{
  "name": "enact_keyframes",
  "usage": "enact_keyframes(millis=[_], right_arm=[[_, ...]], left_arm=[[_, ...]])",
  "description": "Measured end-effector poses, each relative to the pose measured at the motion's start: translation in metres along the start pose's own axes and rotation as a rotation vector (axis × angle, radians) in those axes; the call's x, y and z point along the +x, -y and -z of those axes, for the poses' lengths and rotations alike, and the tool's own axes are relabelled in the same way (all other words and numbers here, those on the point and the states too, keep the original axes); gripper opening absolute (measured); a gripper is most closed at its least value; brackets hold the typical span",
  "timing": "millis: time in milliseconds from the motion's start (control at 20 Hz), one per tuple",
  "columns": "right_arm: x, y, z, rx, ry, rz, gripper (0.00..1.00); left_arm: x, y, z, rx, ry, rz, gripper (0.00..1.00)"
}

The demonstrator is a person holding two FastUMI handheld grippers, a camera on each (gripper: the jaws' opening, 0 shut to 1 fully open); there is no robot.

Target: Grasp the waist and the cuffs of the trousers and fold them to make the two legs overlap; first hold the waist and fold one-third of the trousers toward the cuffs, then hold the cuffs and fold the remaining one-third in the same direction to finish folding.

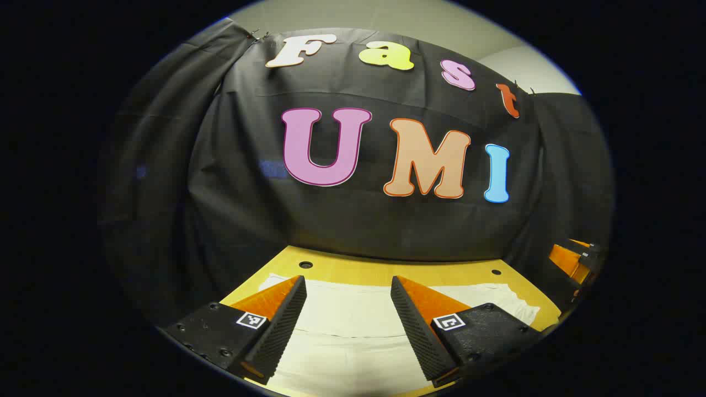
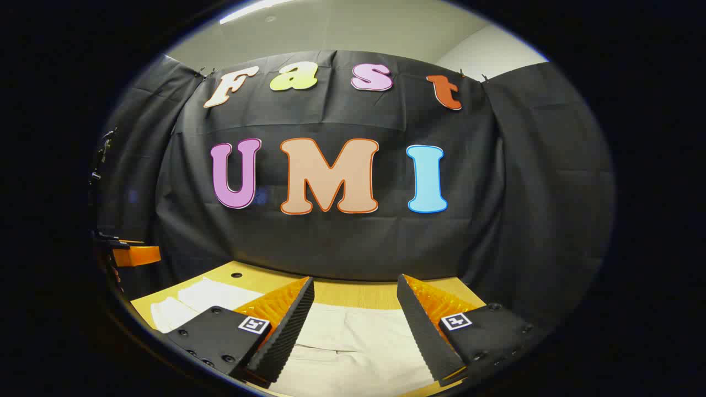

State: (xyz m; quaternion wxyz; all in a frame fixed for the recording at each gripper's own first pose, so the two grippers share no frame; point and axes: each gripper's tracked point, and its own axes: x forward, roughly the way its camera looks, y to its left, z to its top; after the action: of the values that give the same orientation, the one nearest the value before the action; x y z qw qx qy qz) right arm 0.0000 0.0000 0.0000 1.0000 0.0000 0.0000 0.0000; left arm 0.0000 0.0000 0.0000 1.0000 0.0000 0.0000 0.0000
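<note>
Hovering above trousers [image 1: 353, 314] on table [image 1: 386, 270]: left gripper [image 1: 347, 286] & right gripper [image 2: 356, 286] both spread wide, empty, prob. lining up for waist/cuff grab.

Both views are evenly and moderately lit from above; a bright ceiling strip [image 2: 259, 10] glares at the top of the right gripper view. The worktop [image 1: 353, 271] and pale trousers [image 1: 353, 314] read bright against the dark wall cloth [image 2: 342, 242], which swallows detail. Fisheye bending curves edges strongly, and rims darken and soften. The centre stays sharp, with no motion blur.
</note>
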Motion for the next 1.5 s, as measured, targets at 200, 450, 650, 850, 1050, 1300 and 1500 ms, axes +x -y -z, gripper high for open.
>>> enact_keyframes(millis=[200,450,650,850,1050,1300,1500], right_arm=[[-0.001,0.0,0.0,0.013,-0.008,-0.001,0.96],[-0.006,-0.003,0.003,0.012,-0.019,0.003,0.97],[-0.008,-0.004,0.009,0.023,-0.037,0.015,0.97],[-0.009,-0.004,0.008,0.024,-0.038,0.025,0.96],[-0.01,-0.004,0.007,0.0,-0.038,0.032,0.97],[-0.014,-0.002,0.008,0.013,-0.042,0.048,0.97],[-0.02,0.005,0.012,-0.005,-0.051,0.075,0.96]], left_arm=[[0.0,0.001,0.006,-0.016,-0.019,0.007,0.94],[-0.001,-0.005,0.018,-0.007,-0.044,0.007,0.93],[-0.003,-0.003,0.025,0.005,-0.054,0.029,0.93],[-0.001,-0.003,0.033,0.012,-0.073,0.051,0.93],[-0.001,-0.005,0.049,0.04,-0.117,0.086,0.93],[-0.008,-0.005,0.088,0.116,-0.22,0.199,0.93],[-0.03,-0.011,0.134,0.234,-0.358,0.398,0.92]])
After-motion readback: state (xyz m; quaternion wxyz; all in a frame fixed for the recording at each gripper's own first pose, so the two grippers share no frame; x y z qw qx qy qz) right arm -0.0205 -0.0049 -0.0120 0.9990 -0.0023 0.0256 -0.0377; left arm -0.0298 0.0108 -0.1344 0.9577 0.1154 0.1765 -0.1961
